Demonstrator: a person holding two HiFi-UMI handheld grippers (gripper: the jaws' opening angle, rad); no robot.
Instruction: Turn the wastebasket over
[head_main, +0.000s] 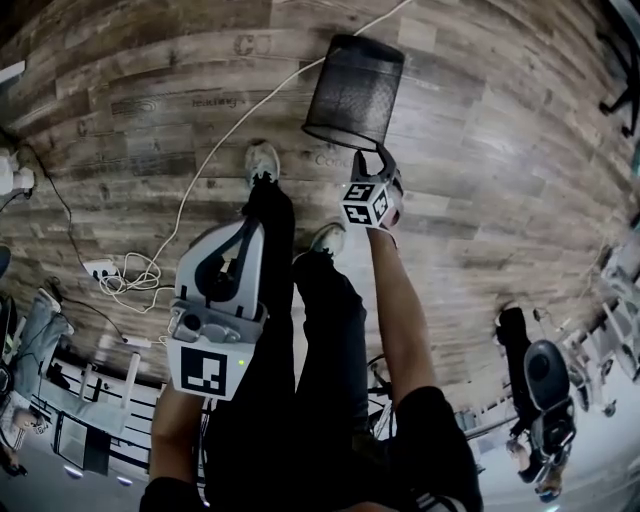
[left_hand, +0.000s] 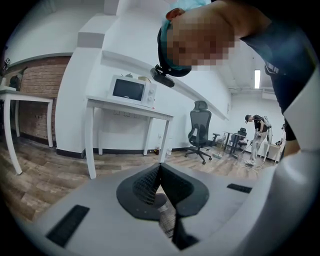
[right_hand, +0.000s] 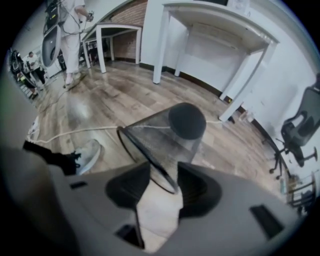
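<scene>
The black mesh wastebasket (head_main: 353, 90) stands on the wooden floor ahead of my feet, mouth down as far as I can tell. In the right gripper view its solid round base (right_hand: 187, 120) is at the far end, and its wire rim (right_hand: 147, 157) runs between the jaws. My right gripper (head_main: 368, 162) (right_hand: 161, 176) points steeply down at that near rim, jaws wide apart, pads not pressing on the wire. My left gripper (head_main: 246, 232) (left_hand: 159, 172) hangs low at my left side, away from the basket, with its jaws together and nothing in them.
A white cable (head_main: 215, 150) runs across the floor to a power strip (head_main: 100, 268) on the left. My shoes (head_main: 262, 160) stand just before the basket. A white table (right_hand: 215, 20) stands beyond it. Another person (head_main: 530, 385) and office chairs (left_hand: 200, 131) are further off.
</scene>
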